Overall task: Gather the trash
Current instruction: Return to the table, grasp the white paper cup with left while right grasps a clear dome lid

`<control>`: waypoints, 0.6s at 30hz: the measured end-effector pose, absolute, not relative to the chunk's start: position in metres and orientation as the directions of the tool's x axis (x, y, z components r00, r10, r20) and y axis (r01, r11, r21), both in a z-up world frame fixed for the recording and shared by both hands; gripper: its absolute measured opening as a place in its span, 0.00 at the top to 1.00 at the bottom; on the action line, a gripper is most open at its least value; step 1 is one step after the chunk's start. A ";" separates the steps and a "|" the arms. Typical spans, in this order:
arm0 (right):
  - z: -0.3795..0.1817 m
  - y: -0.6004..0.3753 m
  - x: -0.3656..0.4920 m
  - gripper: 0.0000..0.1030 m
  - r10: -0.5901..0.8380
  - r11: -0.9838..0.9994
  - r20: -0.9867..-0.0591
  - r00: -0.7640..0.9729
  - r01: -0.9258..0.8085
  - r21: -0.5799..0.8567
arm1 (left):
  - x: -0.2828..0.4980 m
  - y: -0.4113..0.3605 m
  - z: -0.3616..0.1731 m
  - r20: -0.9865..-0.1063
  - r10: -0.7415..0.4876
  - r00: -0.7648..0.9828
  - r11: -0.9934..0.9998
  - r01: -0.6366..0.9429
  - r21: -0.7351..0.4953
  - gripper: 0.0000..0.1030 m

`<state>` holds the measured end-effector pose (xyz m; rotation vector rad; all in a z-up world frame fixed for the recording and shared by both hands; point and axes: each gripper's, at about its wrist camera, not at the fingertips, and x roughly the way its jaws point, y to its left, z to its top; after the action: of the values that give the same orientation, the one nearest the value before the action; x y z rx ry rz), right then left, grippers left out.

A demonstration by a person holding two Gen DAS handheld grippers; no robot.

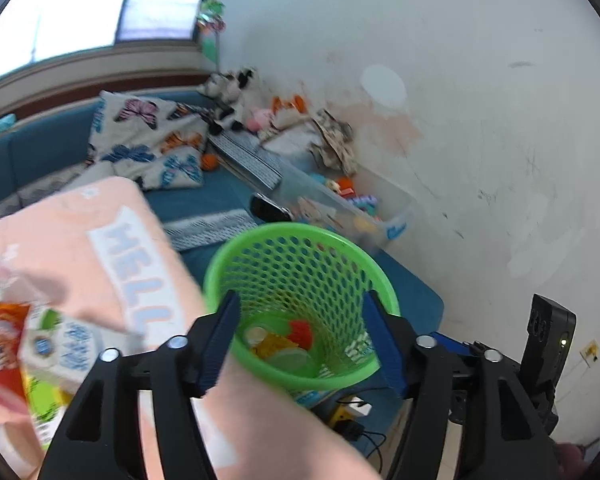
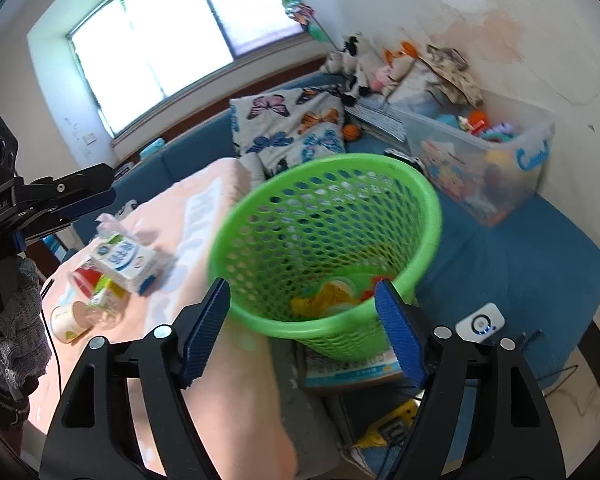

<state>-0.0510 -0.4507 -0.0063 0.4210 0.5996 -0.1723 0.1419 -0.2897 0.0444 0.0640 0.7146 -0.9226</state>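
A green mesh waste basket (image 1: 300, 300) (image 2: 328, 248) stands beside a pink blanket (image 1: 112, 264) (image 2: 204, 240) and holds yellow and red wrappers (image 2: 328, 300). My left gripper (image 1: 300, 344) is open and empty, just before the basket's near rim. My right gripper (image 2: 304, 328) is open and empty, its fingers either side of the basket's near rim. On the blanket lie a white-blue milk carton (image 2: 126, 260) (image 1: 64, 352), a red snack packet (image 1: 0, 344) (image 2: 86, 280) and a paper cup (image 2: 70, 322). The left gripper's body (image 2: 52, 204) shows at the right view's left edge.
A blue sofa (image 2: 512, 256) carries a butterfly pillow (image 2: 292, 128), stuffed toys (image 2: 356, 64) and a clear toy bin (image 2: 480, 160). A white wall is on the right. A box (image 2: 352, 368) and cables lie under the basket.
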 end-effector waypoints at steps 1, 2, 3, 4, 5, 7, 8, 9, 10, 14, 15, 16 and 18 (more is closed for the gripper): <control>-0.003 -0.444 -0.050 0.26 -0.028 0.906 -0.574 0.818 0.264 0.331 | 0.140 -0.280 0.047 -0.581 -0.703 0.409 0.629 0.740 -0.240 0.29; 0.000 -0.438 -0.049 0.26 -0.019 0.910 -0.570 0.822 0.251 0.331 | 0.139 -0.272 0.049 -0.575 -0.701 0.422 0.635 0.735 -0.236 0.28; 0.002 -0.432 -0.048 0.25 -0.007 0.913 -0.564 0.826 0.235 0.332 | 0.137 -0.262 0.051 -0.570 -0.696 0.437 0.645 0.729 -0.229 0.28; 0.004 -0.426 -0.047 0.24 0.003 0.916 -0.561 0.828 0.223 0.334 | 0.135 -0.251 0.052 -0.569 -0.690 0.448 0.653 0.723 -0.224 0.28; 0.005 -0.421 -0.046 0.24 0.015 0.918 -0.558 0.829 0.209 0.336 | 0.133 -0.239 0.052 -0.567 -0.682 0.462 0.665 0.714 -0.218 0.27; 0.007 -0.405 -0.041 0.23 0.040 0.926 -0.558 0.829 0.179 0.333 | 0.132 -0.221 0.050 -0.577 -0.653 0.491 0.696 0.689 -0.201 0.27; 0.007 -0.398 -0.038 0.23 0.051 0.929 -0.561 0.826 0.167 0.330 | 0.133 -0.214 0.049 -0.579 -0.645 0.498 0.705 0.680 -0.200 0.27; 0.007 -0.391 -0.034 0.23 0.064 0.932 -0.566 0.822 0.153 0.328 | 0.133 -0.202 0.047 -0.584 -0.633 0.508 0.718 0.667 -0.198 0.27; 0.007 -0.383 -0.030 0.23 0.078 0.935 -0.571 0.817 0.139 0.327 | 0.133 -0.192 0.045 -0.588 -0.622 0.518 0.730 0.655 -0.195 0.27; 0.004 -0.351 -0.016 0.23 0.132 0.949 -0.585 0.800 0.070 0.309 | 0.134 -0.145 0.033 -0.605 -0.565 0.561 0.788 0.585 -0.193 0.27; 0.004 -0.341 -0.012 0.23 0.143 0.952 -0.589 0.795 0.051 0.300 | 0.135 -0.137 0.030 -0.610 -0.553 0.568 0.799 0.569 -0.194 0.27; 0.003 -0.335 -0.008 0.23 0.153 0.953 -0.593 0.791 0.040 0.300 | 0.137 -0.127 0.028 -0.616 -0.537 0.576 0.813 0.548 -0.196 0.27; 0.001 -0.318 0.000 0.23 0.191 0.950 -0.597 0.779 0.006 0.311 | 0.139 -0.107 0.022 -0.623 -0.518 0.586 0.832 0.513 -0.210 0.27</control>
<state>-0.0002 -0.3183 0.0007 0.3057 0.6727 0.1016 0.1392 -0.1073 0.0221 -0.0074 0.7288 -0.6014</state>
